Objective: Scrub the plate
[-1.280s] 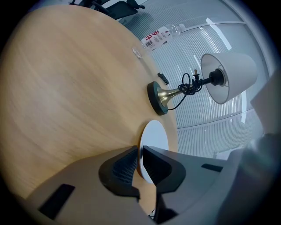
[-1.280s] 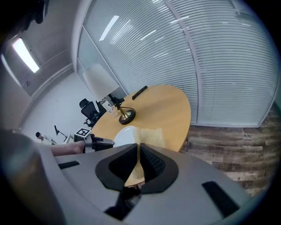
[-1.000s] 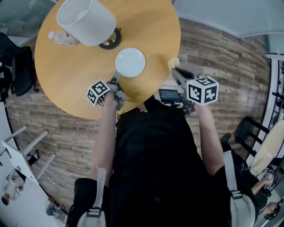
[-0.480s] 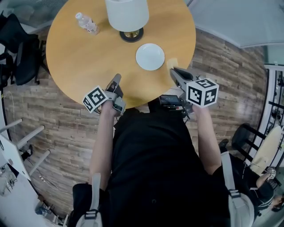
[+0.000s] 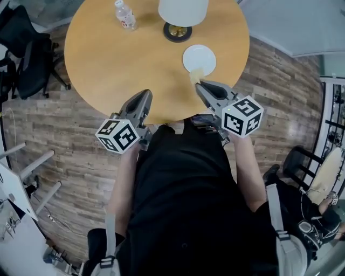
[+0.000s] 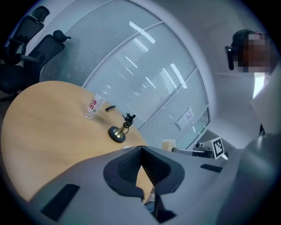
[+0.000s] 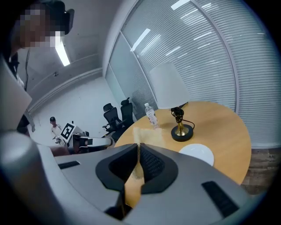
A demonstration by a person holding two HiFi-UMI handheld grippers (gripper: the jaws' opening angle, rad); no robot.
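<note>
A white plate point(image 5: 199, 58) point(image 7: 196, 154) lies on the round wooden table point(image 5: 108, 59), near the lamp. My right gripper point(image 5: 198, 83) point(image 7: 138, 147) is shut on a yellow sponge point(image 5: 195, 76) point(image 7: 146, 135), which hangs just short of the plate's near rim. The left gripper point(image 5: 145, 95) point(image 6: 140, 149) hovers over the table's near edge, well left of the plate, shut with nothing between its jaws. In the left gripper view the sponge point(image 6: 168, 144) shows at the tip of the right gripper point(image 6: 193, 151).
A lamp with a brass base point(image 5: 177, 31) point(image 7: 181, 132) and white shade point(image 5: 183, 9) stands just behind the plate. A small water bottle point(image 5: 125, 15) point(image 6: 94, 105) lies at the table's far side. Black office chairs point(image 5: 27, 48) stand to the left on the wood floor.
The left gripper drew back from the plate's near rim to the table edge and closed. The right gripper carried the sponge from the table's right edge up to the plate.
</note>
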